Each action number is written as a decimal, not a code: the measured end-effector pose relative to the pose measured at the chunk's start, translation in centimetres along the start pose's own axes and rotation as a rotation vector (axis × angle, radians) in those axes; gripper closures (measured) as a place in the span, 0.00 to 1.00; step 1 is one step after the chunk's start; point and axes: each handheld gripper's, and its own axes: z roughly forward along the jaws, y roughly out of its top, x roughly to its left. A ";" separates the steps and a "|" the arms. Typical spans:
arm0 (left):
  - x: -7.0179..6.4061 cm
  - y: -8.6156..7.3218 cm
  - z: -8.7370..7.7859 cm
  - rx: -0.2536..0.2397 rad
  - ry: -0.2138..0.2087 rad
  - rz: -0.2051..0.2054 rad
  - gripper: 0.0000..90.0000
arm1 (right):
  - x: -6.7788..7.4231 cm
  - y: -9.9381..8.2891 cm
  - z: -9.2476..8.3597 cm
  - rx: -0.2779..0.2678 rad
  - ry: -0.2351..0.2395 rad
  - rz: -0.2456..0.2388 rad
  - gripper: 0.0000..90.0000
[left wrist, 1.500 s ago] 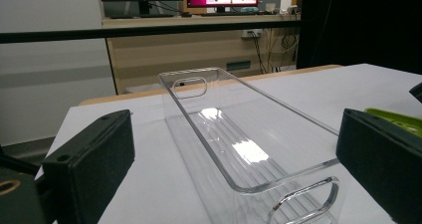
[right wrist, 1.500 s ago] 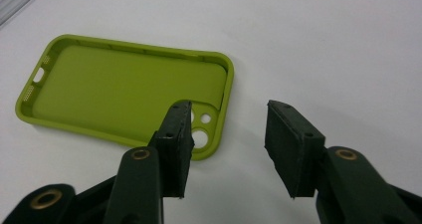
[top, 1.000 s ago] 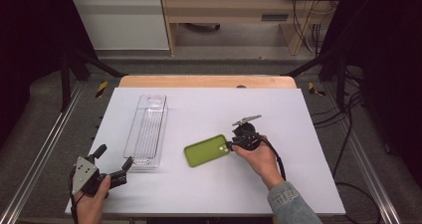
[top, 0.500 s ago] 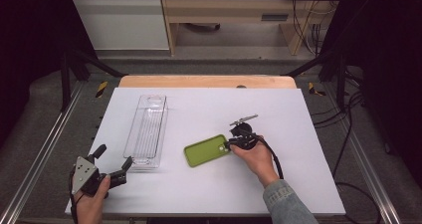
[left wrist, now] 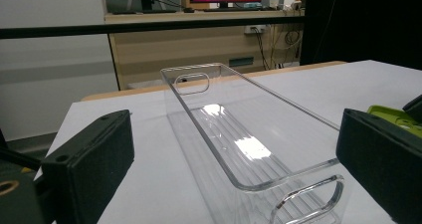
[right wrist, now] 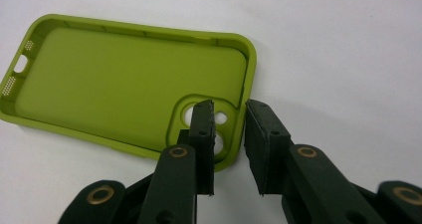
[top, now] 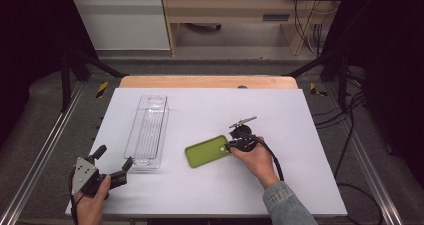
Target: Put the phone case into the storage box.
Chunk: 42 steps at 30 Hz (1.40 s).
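Observation:
A lime-green phone case lies hollow side up in the middle of the white table. My right gripper is at the case's right end. In the right gripper view, the right gripper straddles the case rim beside the camera cut-out, one pad inside and one outside. Its jaws have just been closing, and a gap still shows between the pads and the rim. My left gripper rests open at the front left with nothing between its fingers. In the left gripper view, the left gripper faces the near end of a clear plastic tray.
The long clear tray lies lengthwise left of centre and holds nothing. The table has bare white surface to the right and front. Metal rails run along both sides, and cables hang at the right.
The right gripper's jaws have narrowed around the case's right edge, with the hand barely shifting. The left gripper, the tray and the case have stayed put.

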 end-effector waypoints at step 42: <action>0.2 0.0 -0.1 -0.003 0.003 -0.015 0.01 | 0.9 0.3 0.1 0.019 -0.074 0.018 0.94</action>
